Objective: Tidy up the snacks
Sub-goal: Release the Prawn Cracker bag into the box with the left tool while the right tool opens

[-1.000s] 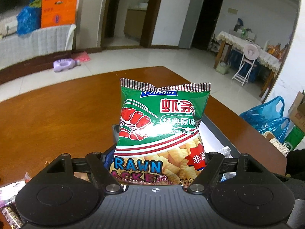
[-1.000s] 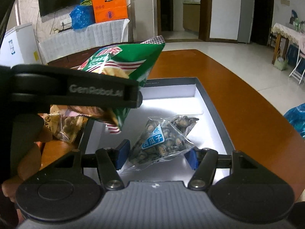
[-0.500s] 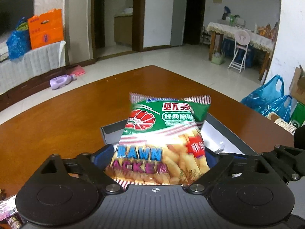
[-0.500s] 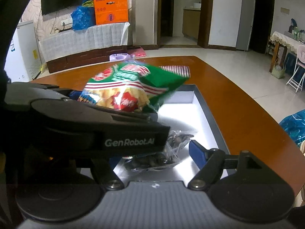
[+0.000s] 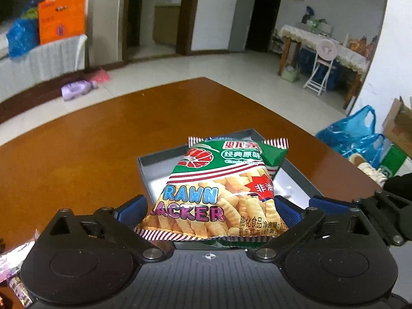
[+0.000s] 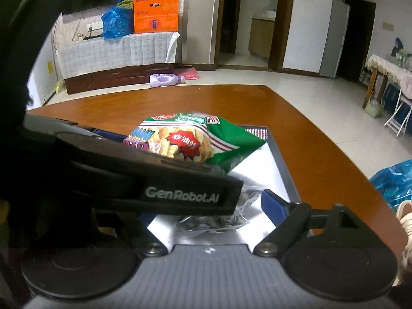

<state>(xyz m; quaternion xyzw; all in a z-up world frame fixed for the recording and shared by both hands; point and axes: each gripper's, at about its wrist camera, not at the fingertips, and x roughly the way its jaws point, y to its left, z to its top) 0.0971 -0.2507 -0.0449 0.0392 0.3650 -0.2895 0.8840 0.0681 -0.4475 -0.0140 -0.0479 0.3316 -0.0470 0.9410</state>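
Note:
A green prawn cracker bag (image 5: 219,190) lies flat in the grey tray (image 5: 154,164) on the brown table. My left gripper (image 5: 209,209) is open, its blue pads (image 5: 132,209) apart on either side of the bag's near end. In the right wrist view the bag (image 6: 195,139) lies beyond the left gripper's black body (image 6: 154,180). My right gripper (image 6: 206,206) is open above a clear pack of seeds (image 6: 213,221) lying in the tray (image 6: 280,164). Its left finger is hidden behind the left gripper.
Small snack packets (image 5: 13,265) lie on the table at the lower left. Blue plastic bags (image 5: 355,134) and a cardboard box (image 5: 401,126) stand on the floor to the right. The table's right edge (image 6: 347,159) runs close to the tray.
The left gripper lowered the cracker bag into the tray and opened, letting it go. The right gripper opened and released the seed pack, which now lies in the tray.

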